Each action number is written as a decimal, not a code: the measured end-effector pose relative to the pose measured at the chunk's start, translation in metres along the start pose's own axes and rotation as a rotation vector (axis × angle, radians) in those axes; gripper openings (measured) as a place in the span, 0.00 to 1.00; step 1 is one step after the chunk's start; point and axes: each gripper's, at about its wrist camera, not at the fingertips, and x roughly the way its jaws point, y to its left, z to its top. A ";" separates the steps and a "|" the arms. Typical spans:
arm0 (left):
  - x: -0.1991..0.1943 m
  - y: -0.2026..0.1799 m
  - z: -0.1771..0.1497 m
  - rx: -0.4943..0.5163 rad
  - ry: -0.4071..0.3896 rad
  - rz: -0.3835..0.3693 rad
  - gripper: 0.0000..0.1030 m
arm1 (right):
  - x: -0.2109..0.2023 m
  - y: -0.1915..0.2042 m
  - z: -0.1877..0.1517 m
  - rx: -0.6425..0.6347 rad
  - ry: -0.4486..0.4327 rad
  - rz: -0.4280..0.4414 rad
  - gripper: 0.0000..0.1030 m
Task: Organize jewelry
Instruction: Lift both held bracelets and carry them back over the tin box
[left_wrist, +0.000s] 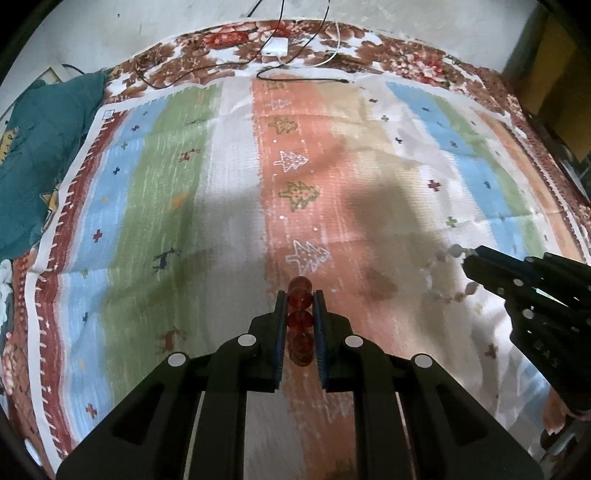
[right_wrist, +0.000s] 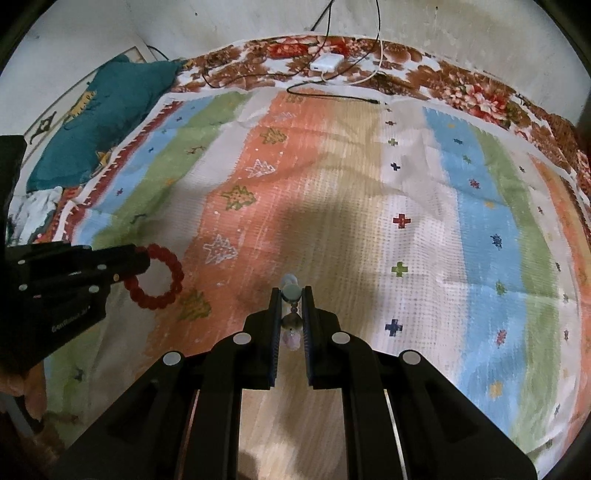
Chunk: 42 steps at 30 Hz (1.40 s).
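My left gripper (left_wrist: 300, 295) is shut on a red beaded bracelet (left_wrist: 300, 321), held above the striped cloth (left_wrist: 184, 184). In the right wrist view the same bracelet (right_wrist: 168, 254) hangs as a ring from the left gripper (right_wrist: 144, 264). My right gripper (right_wrist: 291, 293) is shut on a pale beaded bracelet (right_wrist: 290, 291) with pink and grey beads. In the left wrist view that pale bracelet (left_wrist: 448, 254) dangles from the right gripper (left_wrist: 469, 260) at the right.
A teal pillow (left_wrist: 40, 155) lies at the far left. A white charger (left_wrist: 275, 47) and black and white cables (left_wrist: 303, 75) lie at the far edge of the bed by the wall. A floral bedsheet (left_wrist: 417, 62) borders the cloth.
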 end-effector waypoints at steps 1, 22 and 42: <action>-0.005 -0.002 -0.002 0.001 -0.006 -0.003 0.12 | -0.005 0.002 -0.001 -0.003 -0.007 0.003 0.11; -0.074 -0.015 -0.047 -0.004 -0.072 -0.053 0.12 | -0.067 0.021 -0.035 -0.028 -0.067 0.020 0.11; -0.114 -0.025 -0.085 0.005 -0.115 -0.104 0.12 | -0.101 0.041 -0.072 -0.070 -0.079 0.044 0.11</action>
